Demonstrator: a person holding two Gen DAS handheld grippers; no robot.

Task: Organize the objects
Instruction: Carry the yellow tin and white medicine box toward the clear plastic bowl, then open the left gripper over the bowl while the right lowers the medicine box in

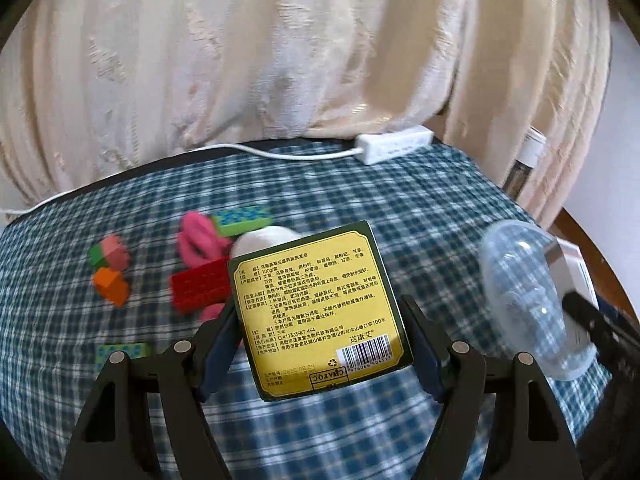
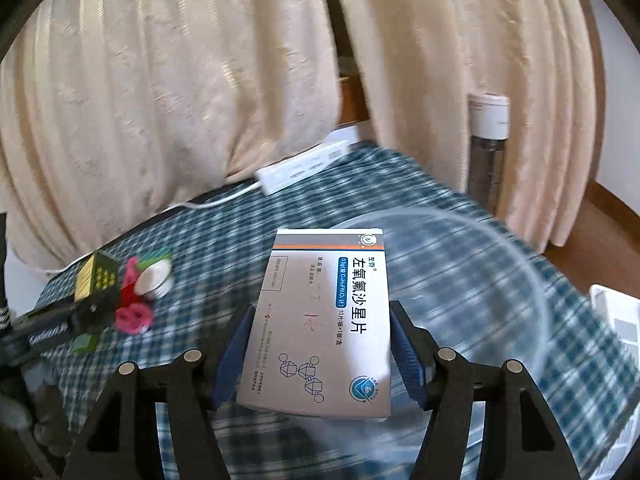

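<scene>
The left gripper (image 1: 320, 320) tilts down toward the table, its blue-padded fingers (image 1: 218, 344) clamped on the sides of a box. The right gripper (image 2: 320, 340) tilts down likewise, to the right of it, pads (image 2: 406, 354) pressed against another box.

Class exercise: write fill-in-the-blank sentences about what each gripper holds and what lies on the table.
1. The left gripper is shut on a green and ____ box.
2. The right gripper is shut on a ____ box.
3. The power strip is ____.
4. The tablecloth has a ____ pattern.

Missing words: yellow; medicine; white; checked
</scene>
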